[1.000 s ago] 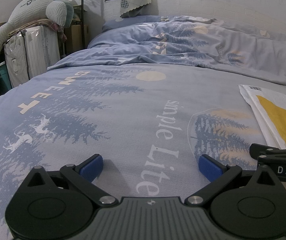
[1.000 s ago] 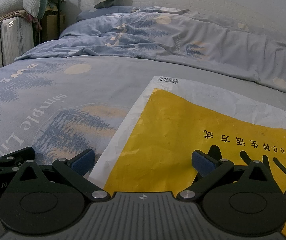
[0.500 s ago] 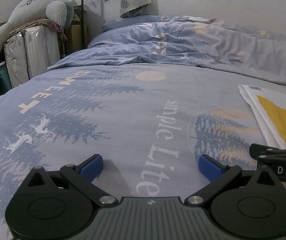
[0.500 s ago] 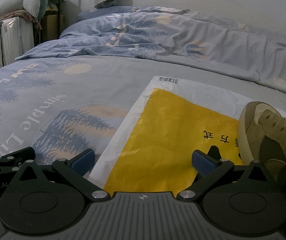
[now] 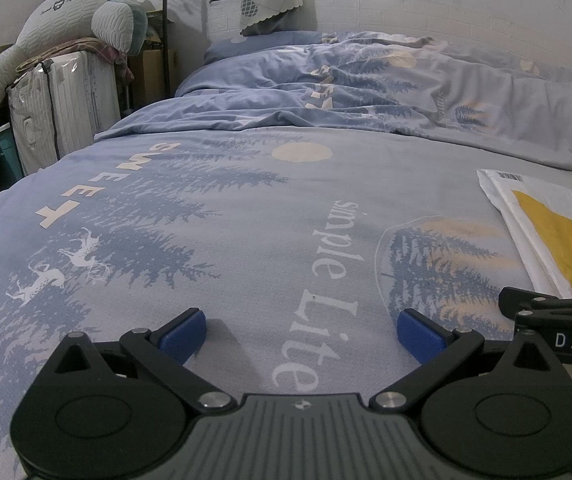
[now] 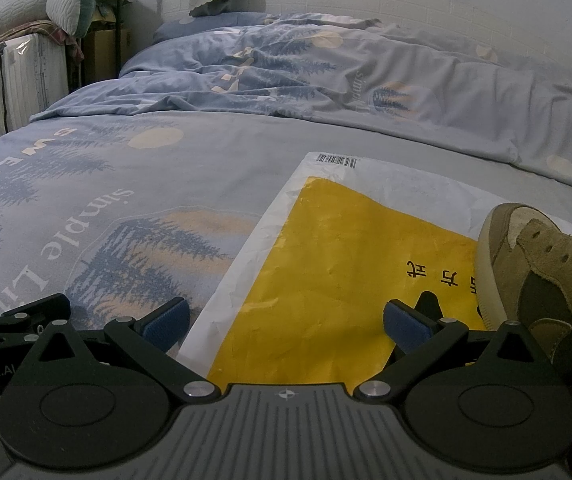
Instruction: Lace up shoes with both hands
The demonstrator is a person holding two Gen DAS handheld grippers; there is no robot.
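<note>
Soft printed bedsheet (image 5: pixel 246 216) under both spread grippers (image 5: pixel 301 330) (image 6: pixel 286 320); suede shoe (image 6: pixel 541 264) on crinkled yellow bag (image 6: pixel 337 264)

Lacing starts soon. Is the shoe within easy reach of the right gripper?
Probably yes. The shoe lies on the yellow bag just right of the open right gripper, with nothing between them.

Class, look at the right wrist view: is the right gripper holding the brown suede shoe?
No: the right gripper is open and empty, with the brown suede shoe beside it.

Shoe (image 6: pixel 545 272) on bag (image 6: pixel 337 264), bed (image 6: pixel 166 168) beneath
</note>
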